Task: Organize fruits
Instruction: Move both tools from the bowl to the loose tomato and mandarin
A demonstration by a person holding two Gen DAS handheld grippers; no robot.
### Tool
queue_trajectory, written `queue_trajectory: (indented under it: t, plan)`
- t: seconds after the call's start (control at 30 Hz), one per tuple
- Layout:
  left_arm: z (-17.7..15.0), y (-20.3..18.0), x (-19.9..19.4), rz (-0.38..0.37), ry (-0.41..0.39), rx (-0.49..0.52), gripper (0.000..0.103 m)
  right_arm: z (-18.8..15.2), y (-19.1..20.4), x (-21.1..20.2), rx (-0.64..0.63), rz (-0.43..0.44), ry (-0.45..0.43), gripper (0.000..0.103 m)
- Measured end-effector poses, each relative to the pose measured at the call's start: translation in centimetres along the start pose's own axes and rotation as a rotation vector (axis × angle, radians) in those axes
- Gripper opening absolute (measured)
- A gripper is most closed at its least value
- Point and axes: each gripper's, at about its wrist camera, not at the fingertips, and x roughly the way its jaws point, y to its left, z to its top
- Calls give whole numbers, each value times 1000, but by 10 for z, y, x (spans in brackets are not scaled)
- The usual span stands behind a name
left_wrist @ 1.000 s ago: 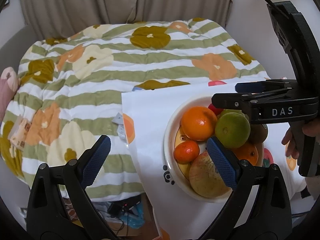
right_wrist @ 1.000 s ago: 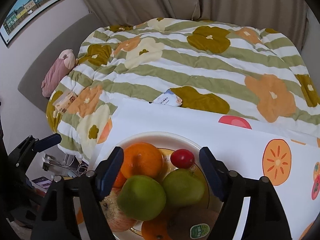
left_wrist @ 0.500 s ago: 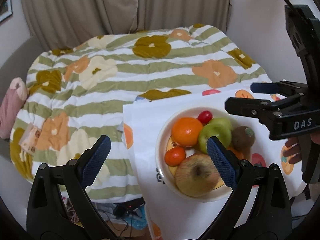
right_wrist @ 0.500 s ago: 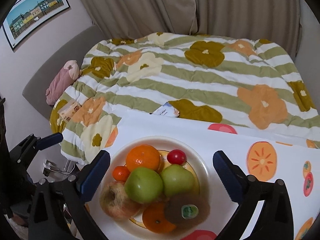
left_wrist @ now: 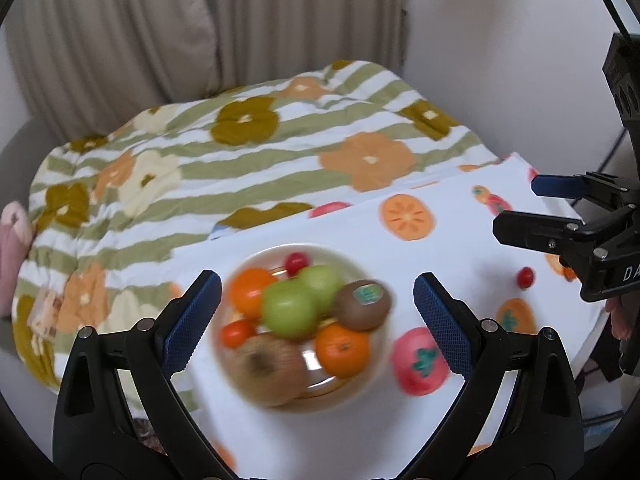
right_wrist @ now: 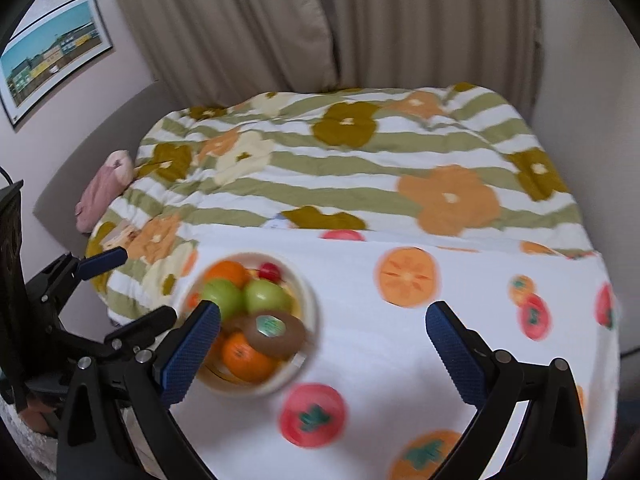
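A white bowl [left_wrist: 362, 268] [right_wrist: 310, 304] on a white fruit-print cloth holds two green apples [left_wrist: 290, 314], oranges [left_wrist: 342, 348], a kiwi with a sticker [left_wrist: 362, 304] [right_wrist: 274, 332], a brownish apple [left_wrist: 268, 368], a small tomato and a red cherry tomato [left_wrist: 295, 263]. A loose red cherry tomato [left_wrist: 525, 277] lies on the cloth to the right. My left gripper [left_wrist: 316, 320] is open above the bowl. My right gripper [right_wrist: 322, 352] is open over the cloth right of the bowl; it also shows in the left wrist view [left_wrist: 532, 208].
The cloth-covered table [right_wrist: 400, 344] stands against a bed with a green-striped flowered quilt [right_wrist: 360, 168]. A pink plush [right_wrist: 106, 184] lies at the bed's left. Curtains [right_wrist: 320, 20] hang behind. A framed picture [right_wrist: 52, 56] hangs on the left wall.
Both grippers have pulled back and up from the bowl, still open. The view has swung right, showing more cloth and the loose cherry tomato.
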Motion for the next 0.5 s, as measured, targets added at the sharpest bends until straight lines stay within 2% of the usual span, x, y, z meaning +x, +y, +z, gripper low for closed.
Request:
queue_trajectory:
  t: [0.1, 0.27, 0.5]
  plan:
    - [6, -31, 6, -36, -2, 39, 102, -15, -29, -18, 31, -76, -25, 103]
    - [11, -84, 23, -106, 8, 101, 102, -42, -74, -42, 124, -124, -49, 103]
    - [5, -156, 53, -217, 38, 210, 102, -88, -134, -60, 244, -231, -40, 103]
